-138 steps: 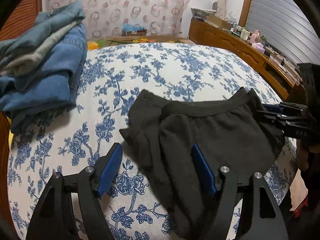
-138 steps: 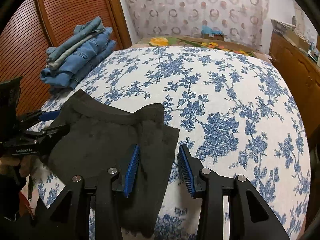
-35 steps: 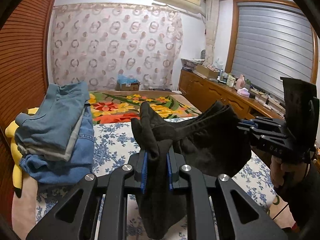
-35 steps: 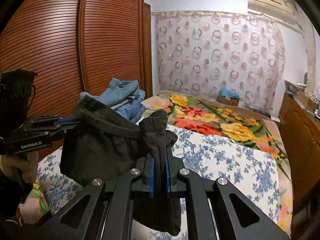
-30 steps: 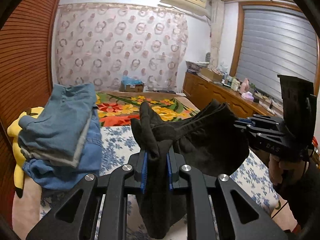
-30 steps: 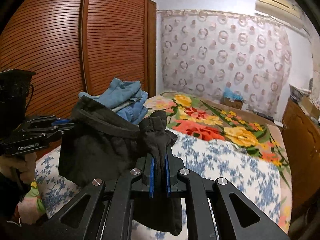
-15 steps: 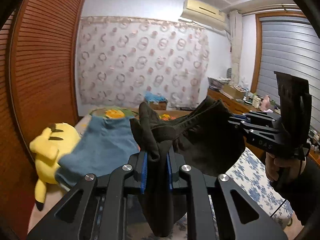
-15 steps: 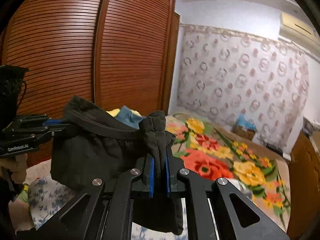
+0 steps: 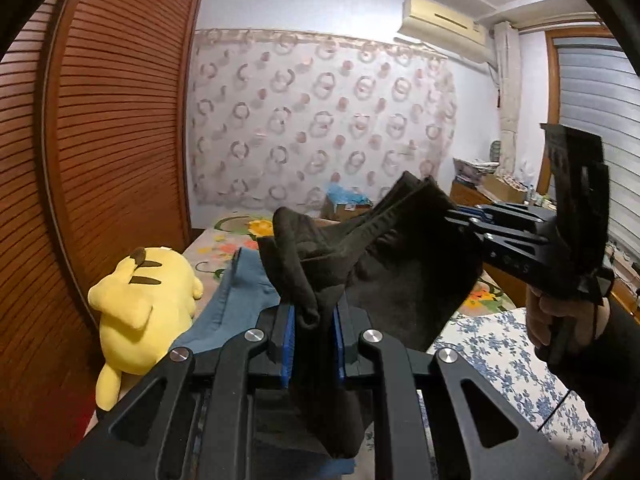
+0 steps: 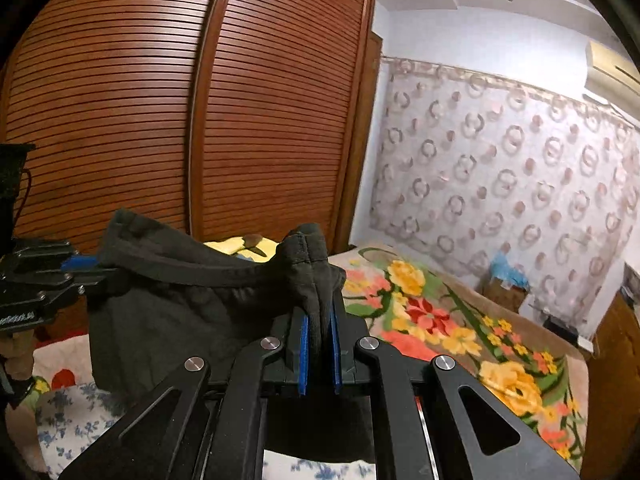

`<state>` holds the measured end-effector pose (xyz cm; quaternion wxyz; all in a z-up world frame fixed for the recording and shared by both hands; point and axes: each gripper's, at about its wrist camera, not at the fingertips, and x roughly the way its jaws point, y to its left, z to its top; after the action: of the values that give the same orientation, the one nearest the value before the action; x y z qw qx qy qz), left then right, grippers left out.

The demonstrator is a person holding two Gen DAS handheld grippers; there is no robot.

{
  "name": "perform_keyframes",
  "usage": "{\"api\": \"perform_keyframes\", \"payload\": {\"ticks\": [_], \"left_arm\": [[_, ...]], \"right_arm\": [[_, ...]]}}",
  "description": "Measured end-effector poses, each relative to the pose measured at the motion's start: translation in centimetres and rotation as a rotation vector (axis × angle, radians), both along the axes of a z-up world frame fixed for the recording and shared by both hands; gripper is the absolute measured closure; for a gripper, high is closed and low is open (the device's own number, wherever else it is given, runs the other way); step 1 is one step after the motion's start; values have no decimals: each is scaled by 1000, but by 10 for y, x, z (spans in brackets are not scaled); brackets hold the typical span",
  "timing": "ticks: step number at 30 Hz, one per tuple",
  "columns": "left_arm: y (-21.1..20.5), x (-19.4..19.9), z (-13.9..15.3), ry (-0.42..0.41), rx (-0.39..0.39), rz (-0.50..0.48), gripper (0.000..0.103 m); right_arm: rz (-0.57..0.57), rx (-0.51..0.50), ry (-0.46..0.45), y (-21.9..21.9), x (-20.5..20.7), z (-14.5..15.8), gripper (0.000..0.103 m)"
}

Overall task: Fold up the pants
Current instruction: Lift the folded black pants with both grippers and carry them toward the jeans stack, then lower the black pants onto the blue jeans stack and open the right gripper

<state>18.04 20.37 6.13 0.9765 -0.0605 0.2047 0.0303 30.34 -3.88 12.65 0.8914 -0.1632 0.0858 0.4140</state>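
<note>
The black pants (image 9: 404, 280) hang in the air between the two grippers, folded into a short bundle with the waistband on top. In the left wrist view the left gripper (image 9: 314, 344) sits at 6 o'clock, its blue pads (image 9: 287, 344) pressed narrow on a bunched corner of the pants, and the cloth droops below the pads toward the bottom edge. At 3 o'clock the right gripper (image 9: 460, 216) bites the other corner, and a hand (image 9: 548, 316) in a dark sleeve grips its handle. The pants sag between the two corners

At 8 o'clock a yellow plush (image 9: 140, 300) lies against the slatted brown wardrobe (image 9: 112, 140). Just beside it, at 7 o'clock and partly hidden behind the left gripper, is folded blue denim (image 9: 236, 300). A white bedspread (image 9: 500, 352) with blue flowers shows at 4 o'clock, a ring-patterned curtain (image 9: 320, 120) fills 12 o'clock, and an air conditioner (image 9: 440, 24) hangs at 1 o'clock

In the right wrist view the right gripper (image 10: 318, 356) at 6 o'clock is clamped narrow on a seamed fold of the pants (image 10: 172, 308), whose waistband runs toward 9 o'clock, where the left gripper (image 10: 90, 266) pinches the far corner. A floral blanket (image 10: 460, 340) lies at 4 o'clock, the curtain (image 10: 500, 180) at 2 o'clock, the wardrobe (image 10: 180, 120) across 10 to 12 o'clock
</note>
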Motion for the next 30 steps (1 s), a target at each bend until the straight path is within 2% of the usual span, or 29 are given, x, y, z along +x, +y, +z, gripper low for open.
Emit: {"api": "perform_keyframes", "payload": {"ticks": [11,16,18,24,28,30], "left_arm": [[29,-2,-26,15,-76,94,86],[36,-4,-38,24,-111,142,86],[36,-4,-44,47,-112,188,86],[41,-4,-61,87,-109,241,84],[43,-5,-63,93,-108,244,83],[42,-4,-64,95,-109,243,81]], "right_arm": [[98,-77,-52,45,37,-11,94],[144,-112,-45,62,53,-16,94],[157,-122,-38,65,58,-18,94],[189,-178,4,86,76,-24,94],[170,-169,48,80,85,-18,81],[169,-129,67,70,88,-9,64]]}}
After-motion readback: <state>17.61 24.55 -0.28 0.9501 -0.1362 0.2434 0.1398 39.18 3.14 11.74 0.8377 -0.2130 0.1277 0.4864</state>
